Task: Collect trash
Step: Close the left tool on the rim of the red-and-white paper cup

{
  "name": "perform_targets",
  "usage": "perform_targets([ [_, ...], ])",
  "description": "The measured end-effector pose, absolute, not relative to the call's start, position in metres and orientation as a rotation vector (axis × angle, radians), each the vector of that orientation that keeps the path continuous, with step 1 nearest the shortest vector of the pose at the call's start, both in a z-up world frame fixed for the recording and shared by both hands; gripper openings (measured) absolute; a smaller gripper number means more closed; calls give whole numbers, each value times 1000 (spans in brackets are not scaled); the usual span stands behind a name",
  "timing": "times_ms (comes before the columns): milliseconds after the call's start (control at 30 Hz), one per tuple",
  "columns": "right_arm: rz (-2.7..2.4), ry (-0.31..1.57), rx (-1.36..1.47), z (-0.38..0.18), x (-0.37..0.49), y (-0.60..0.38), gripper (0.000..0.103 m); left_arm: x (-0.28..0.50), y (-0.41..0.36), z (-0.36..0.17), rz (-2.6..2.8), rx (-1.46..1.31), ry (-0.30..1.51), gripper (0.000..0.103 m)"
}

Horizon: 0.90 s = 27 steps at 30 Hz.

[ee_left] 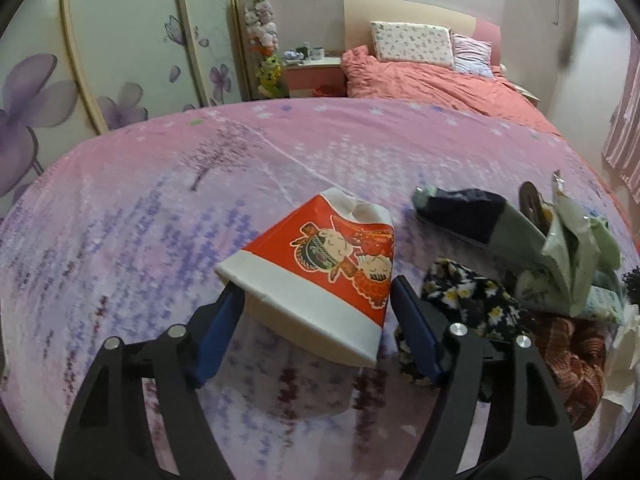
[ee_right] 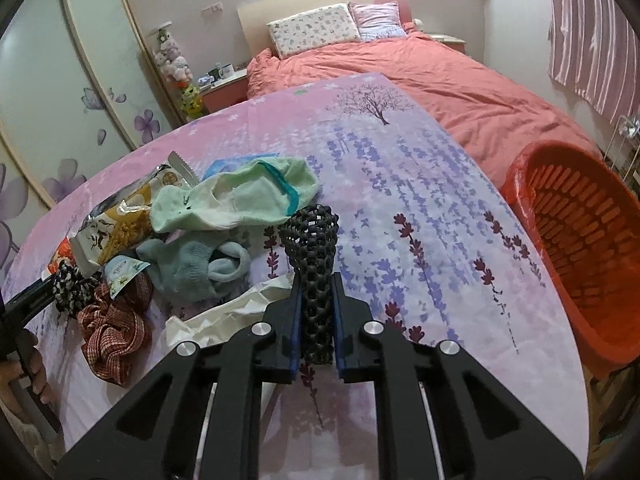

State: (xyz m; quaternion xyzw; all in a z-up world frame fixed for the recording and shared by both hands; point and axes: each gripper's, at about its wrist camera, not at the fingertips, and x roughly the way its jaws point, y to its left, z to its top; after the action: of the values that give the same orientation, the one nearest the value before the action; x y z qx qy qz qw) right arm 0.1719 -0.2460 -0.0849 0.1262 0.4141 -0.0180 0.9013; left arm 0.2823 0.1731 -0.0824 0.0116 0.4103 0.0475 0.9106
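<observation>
- Leftmost, the left tool point(ee_left: 316, 300) stands wide open around a crushed red and white paper cup point(ee_left: 320, 264); its blue pads flank the cup's white rim, and contact cannot be told.
- Beside the cup on the lavender-print bench point(ee_left: 160, 208) lies a pile: a dark sock point(ee_left: 460, 208), a daisy-print scrunchie point(ee_left: 464, 292), a snack wrapper point(ee_left: 568, 248) and a rust-red scrunchie point(ee_left: 572, 356).
- Further right, the right tool point(ee_right: 316, 304) is closed on a black mesh sleeve point(ee_right: 312, 240), which juts forward between the pads.
- Left of that sleeve rest a pale green sock point(ee_right: 240, 196) and crumpled white paper point(ee_right: 224, 316).
- Rightmost, an orange basket point(ee_right: 592, 240) sits just beside the bench edge.
</observation>
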Motion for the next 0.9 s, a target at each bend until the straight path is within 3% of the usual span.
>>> perform_targets([
  [167, -14, 867, 271, -89, 173, -245, 11, 285, 175, -84, 112, 57, 843, 75],
  [200, -7, 862, 268, -88, 173, -243, 11, 286, 174, -85, 109, 59, 842, 70],
  [300, 5, 849, 273, -83, 170, -241, 10, 288, 176, -84, 89, 48, 848, 41],
  [500, 7, 811, 263, -71, 163, -242, 10, 281, 181, -80, 66, 21, 821, 13],
  [633, 5, 795, 253, -67, 162, -243, 10, 274, 187, -72, 49, 3, 787, 8],
  [900, 8, 767, 248, -59, 157, -248, 10, 252, 187, -47, 8, 16, 712, 7],
])
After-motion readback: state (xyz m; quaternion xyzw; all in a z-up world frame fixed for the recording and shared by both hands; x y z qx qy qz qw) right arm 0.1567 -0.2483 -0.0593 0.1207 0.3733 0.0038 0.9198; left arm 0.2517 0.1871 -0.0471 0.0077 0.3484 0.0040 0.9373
